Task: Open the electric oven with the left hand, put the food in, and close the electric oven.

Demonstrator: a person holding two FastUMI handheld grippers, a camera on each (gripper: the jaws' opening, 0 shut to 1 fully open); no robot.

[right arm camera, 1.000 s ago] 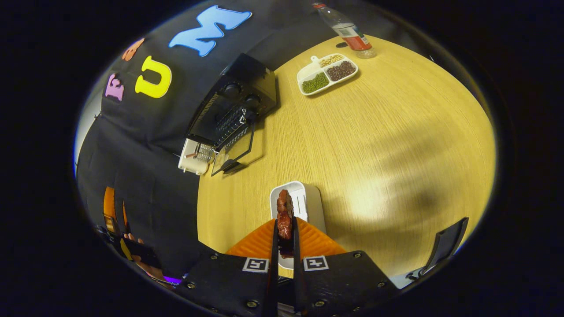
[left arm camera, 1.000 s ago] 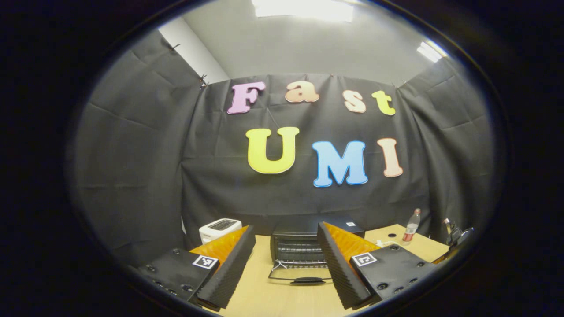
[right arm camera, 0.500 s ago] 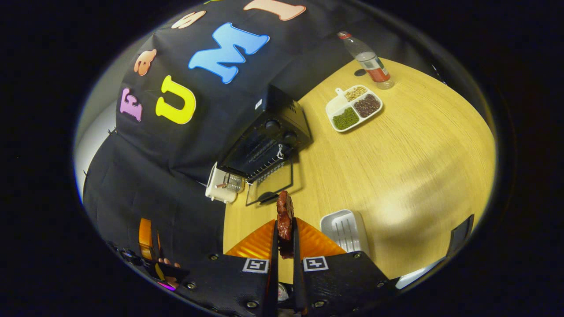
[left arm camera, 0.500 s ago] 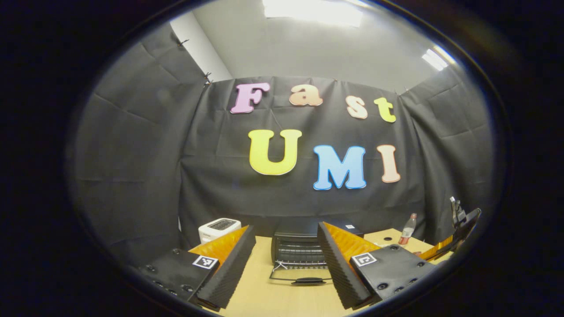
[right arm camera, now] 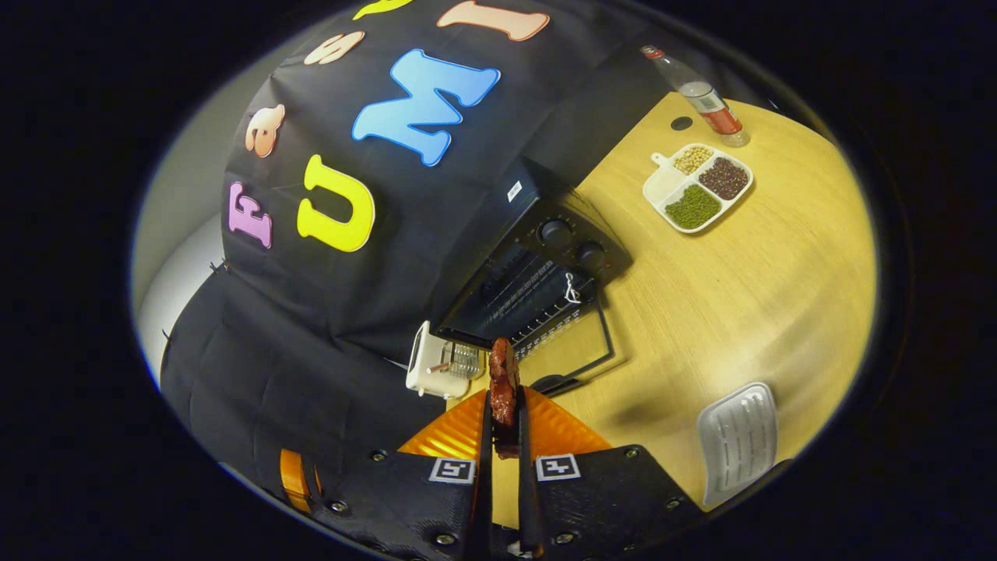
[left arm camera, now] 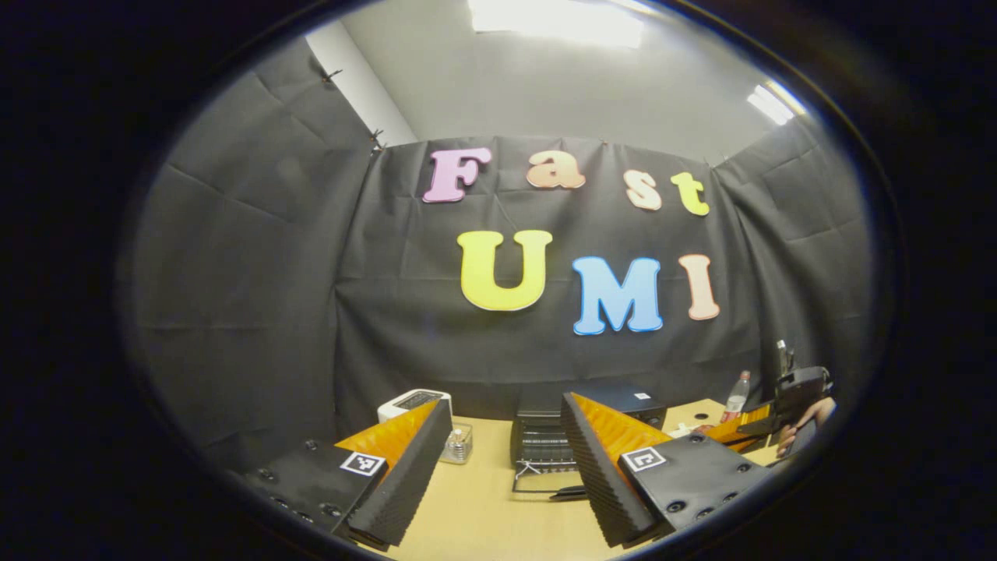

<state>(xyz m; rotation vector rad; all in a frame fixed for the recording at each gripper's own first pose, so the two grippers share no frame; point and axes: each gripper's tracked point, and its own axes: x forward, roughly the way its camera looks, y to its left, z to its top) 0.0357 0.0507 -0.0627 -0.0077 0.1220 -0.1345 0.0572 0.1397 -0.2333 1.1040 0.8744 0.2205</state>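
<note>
Meat held up before the open oven
Right claw (right arm camera: pixel 502 417) clenched on the meat (right arm camera: pixel 503 380); left claw (left arm camera: pixel 502 452) released, fingers apart; oven (right arm camera: pixel 537 284) on the surface (right arm camera: pixel 740 296), door down.

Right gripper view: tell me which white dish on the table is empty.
The ribbed white tray at the lower right; the divided dish near the bottle holds beans.

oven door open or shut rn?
Open. The oven door lies folded down flat on the table, rack exposed.
</note>
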